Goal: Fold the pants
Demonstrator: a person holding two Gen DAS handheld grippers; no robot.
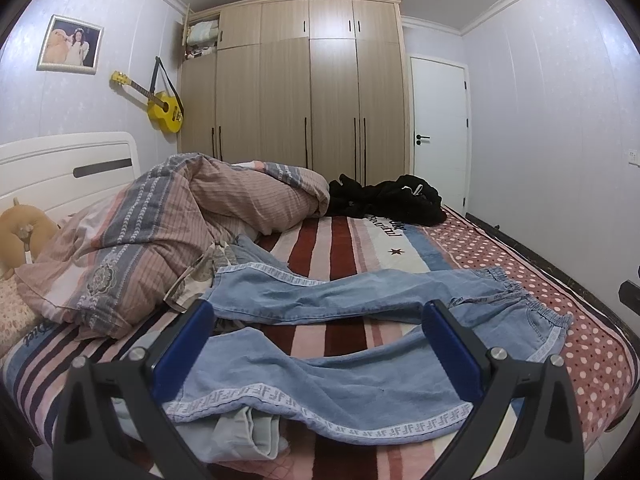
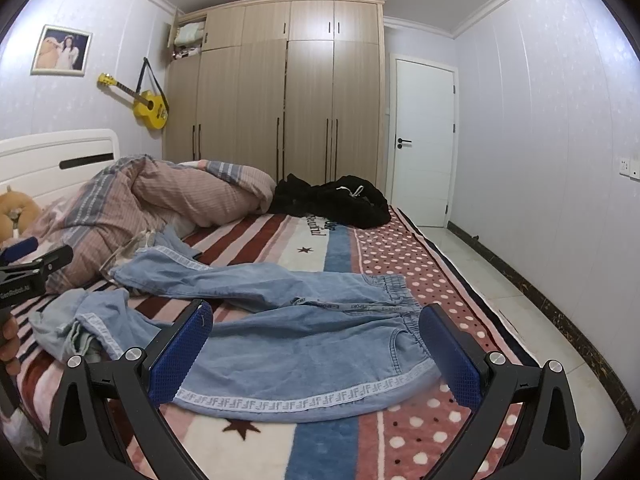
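- The pants (image 2: 304,320), light blue denim with a white patterned side stripe, lie spread across the striped blanket (image 2: 280,436). The waistband is toward the dotted section and the legs run toward the heaped duvet (image 2: 160,204).
- The left gripper (image 1: 320,344) hovers above the near leg, jaws wide apart, holding nothing.
- The right gripper (image 2: 316,348) hovers above the hip and waistband area, jaws likewise apart and empty.
- Recommended step: pinch the near leg at hem and waist, lift low, and lay it over the far leg, matching the side stripes.
- The leg ends are rumpled and touch the duvet; pull them free first.
- The black garment (image 2: 332,200) lies well apart.
- Open blanket remains on the near side; the bed edge drops to the floor beside the waistband.
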